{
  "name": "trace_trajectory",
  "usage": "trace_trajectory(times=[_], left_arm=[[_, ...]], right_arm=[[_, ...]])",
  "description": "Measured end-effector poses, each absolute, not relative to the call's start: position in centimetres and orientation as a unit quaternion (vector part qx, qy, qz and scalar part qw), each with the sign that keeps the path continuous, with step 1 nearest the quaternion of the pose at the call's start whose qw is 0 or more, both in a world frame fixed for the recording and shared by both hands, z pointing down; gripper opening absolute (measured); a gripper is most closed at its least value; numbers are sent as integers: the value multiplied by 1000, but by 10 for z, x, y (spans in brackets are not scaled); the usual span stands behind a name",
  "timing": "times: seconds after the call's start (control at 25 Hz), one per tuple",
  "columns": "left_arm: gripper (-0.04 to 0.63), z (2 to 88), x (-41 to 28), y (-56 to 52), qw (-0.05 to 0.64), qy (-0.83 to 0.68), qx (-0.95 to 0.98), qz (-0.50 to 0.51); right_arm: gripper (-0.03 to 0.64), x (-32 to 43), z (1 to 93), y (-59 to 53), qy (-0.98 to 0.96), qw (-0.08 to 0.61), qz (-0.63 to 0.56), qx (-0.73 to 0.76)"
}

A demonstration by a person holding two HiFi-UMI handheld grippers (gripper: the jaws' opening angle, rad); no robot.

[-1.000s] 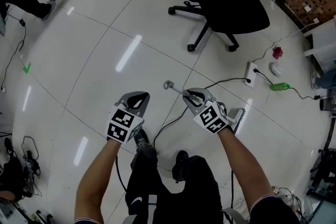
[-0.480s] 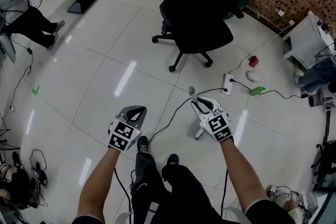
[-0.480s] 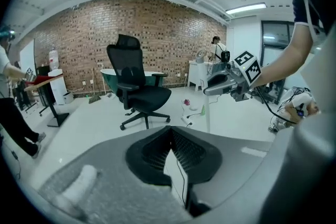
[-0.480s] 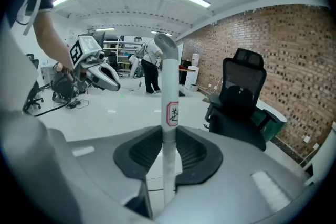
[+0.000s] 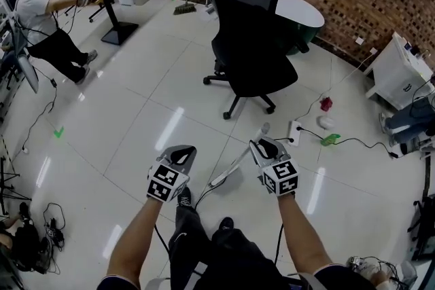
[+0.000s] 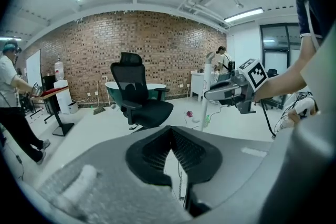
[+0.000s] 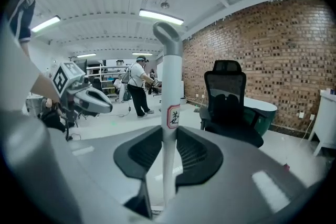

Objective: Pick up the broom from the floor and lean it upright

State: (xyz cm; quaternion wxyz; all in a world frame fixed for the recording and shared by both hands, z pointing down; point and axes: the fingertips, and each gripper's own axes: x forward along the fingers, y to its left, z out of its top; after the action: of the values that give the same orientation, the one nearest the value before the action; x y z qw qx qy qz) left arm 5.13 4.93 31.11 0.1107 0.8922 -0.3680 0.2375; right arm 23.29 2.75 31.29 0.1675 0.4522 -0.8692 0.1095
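Observation:
In the right gripper view, the broom's pale grey handle [image 7: 169, 113] stands upright between the jaws of my right gripper [image 7: 169, 136], which is shut on it. A small red-edged label sits on the handle just above the pads. In the head view the handle [image 5: 234, 165] slants from its rounded top, past the right gripper [image 5: 262, 145], down-left toward my feet. The brush head does not show. My left gripper [image 5: 182, 151] hangs level with the right one, apart from the handle. It is shut and holds nothing [image 6: 169, 131]. The left gripper view shows the handle [image 6: 204, 110] off to its right.
A black office chair [image 5: 255, 44] stands ahead, with a white oval table [image 5: 302, 10] behind it. A power strip [image 5: 296, 132] with cables, a green item [image 5: 331, 139] and a red item [image 5: 326, 104] lie on the floor at right. A person [image 5: 41, 24] stands far left. Another broom [image 5: 185, 5] leans at the brick wall.
Both grippers have risen well above the floor. The broom handle came up with the right gripper and now stands steeper. The head view has tilted up toward the room.

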Motion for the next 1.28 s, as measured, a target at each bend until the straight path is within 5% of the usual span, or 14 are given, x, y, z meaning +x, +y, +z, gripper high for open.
trace_trajectory(times=[0.56, 1.28], left_arm=[[0, 286, -47, -73, 123, -356, 908, 181], [0, 299, -73, -264, 158, -354, 904, 182]], right_arm=[[86, 95, 267, -106, -855, 160, 101, 483], [86, 58, 286, -292, -838, 150, 137, 506]])
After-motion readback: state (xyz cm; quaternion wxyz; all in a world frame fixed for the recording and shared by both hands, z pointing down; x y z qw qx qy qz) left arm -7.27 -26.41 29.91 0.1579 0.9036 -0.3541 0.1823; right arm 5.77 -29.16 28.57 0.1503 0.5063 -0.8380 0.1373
